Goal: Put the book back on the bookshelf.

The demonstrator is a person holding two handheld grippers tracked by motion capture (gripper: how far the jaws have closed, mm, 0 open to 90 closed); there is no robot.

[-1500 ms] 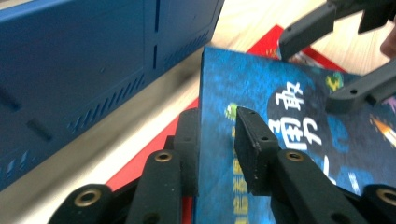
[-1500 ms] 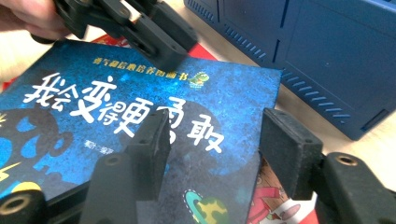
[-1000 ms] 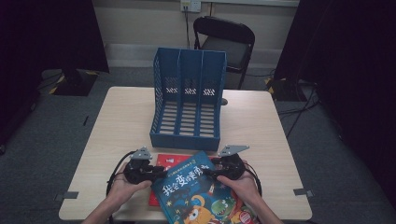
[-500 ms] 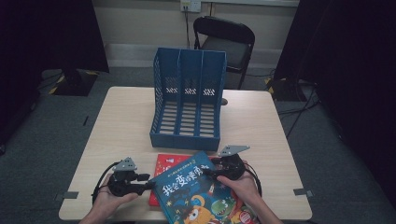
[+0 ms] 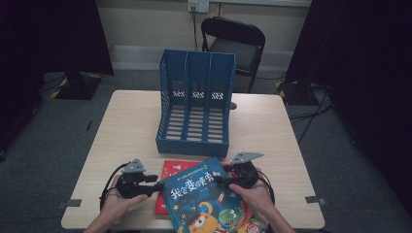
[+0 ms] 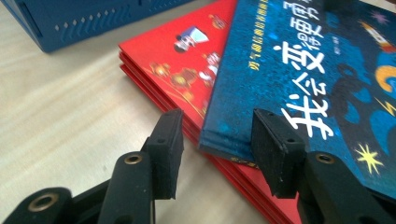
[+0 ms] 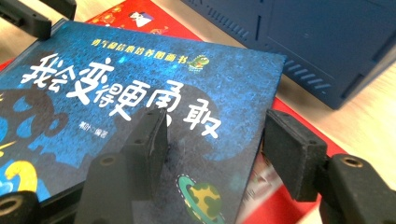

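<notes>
**Both grippers open at the blue book's edges**

The blue book (image 5: 209, 201) lies askew on top of a red book (image 5: 167, 187) at the near edge of the table (image 5: 121, 126), just in front of the blue file rack (image 5: 197, 104). Its cover is dark blue and speckled, with large white Chinese characters reading 我会变得更勇敢, a smaller yellow line of characters above them that is too fine to read, an orange cartoon creature and a small ringed planet. The red book beneath shows small cartoon figures on a bright red cover, and its edge reads as several thin layers.

The left gripper (image 6: 212, 140) is at the blue book's left corner with its jaws spread apart, 1 on each side of the corner and not closed on it. The right gripper (image 7: 212, 144) sits at the book's right side, jaws apart, 1 over the cover and 1 beyond its edge.

Compared with 0.5 s ago, the left gripper has moved in from the table's left toward the book's corner; the right gripper and both books are where they were.
</notes>
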